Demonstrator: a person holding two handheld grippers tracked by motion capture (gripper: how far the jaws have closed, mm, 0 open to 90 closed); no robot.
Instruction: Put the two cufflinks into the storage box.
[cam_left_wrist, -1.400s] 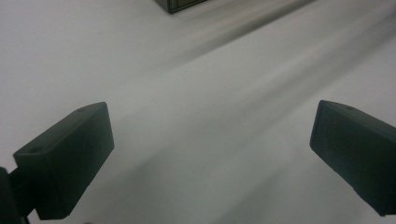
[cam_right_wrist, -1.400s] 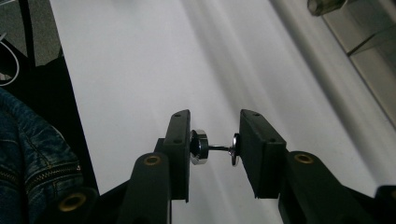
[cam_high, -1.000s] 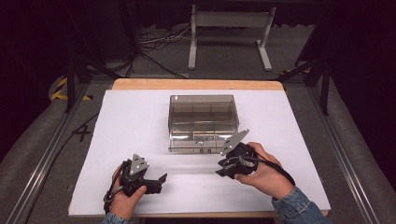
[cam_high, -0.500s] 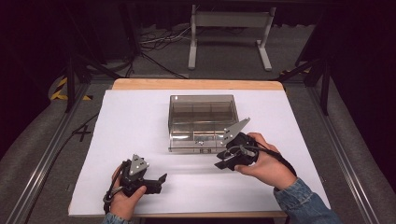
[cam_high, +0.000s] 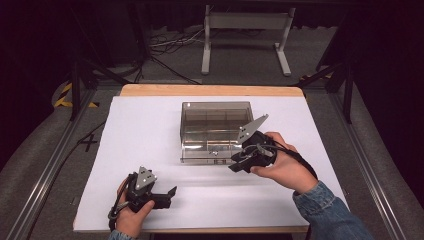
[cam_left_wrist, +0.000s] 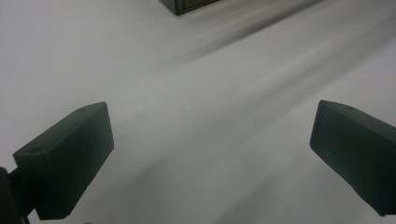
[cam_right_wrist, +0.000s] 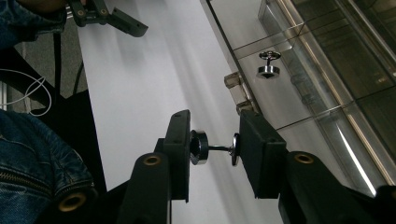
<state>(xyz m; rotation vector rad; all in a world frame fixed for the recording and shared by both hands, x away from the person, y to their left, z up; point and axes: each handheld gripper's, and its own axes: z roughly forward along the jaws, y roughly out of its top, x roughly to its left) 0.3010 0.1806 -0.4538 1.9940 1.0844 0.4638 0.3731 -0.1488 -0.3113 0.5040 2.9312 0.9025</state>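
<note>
Right gripper is clamped on a small metal knob, a spool-like piece with a round disc at each end and a thin stem between; each disc sits flat against one jaw pad, stem running straight across the gap. In the high view the right gripper hangs just at the front right corner of the clear plastic box, lifted off the white worktop, with the grey plate on top tilted up over the box edge and the right hand behind it, denim sleeve trailing toward the near right corner. The box stands mid-worktop, lid down, dividers visible through the smoky top. In the right gripper view a second knob like the held one shows in the box, behind the clear wall, near the small latch on the front face; whether it rests on a compartment floor or is mounted, cannot tell. The held knob is outside the box, just beside its front wall, above the white sheet. Left gripper lies low near the front left of the worktop, well apart from the box, held by the left hand. In the left gripper view its jaws stand wide apart with bare white surface between them, and a corner of the box shows at the top edge.
</note>
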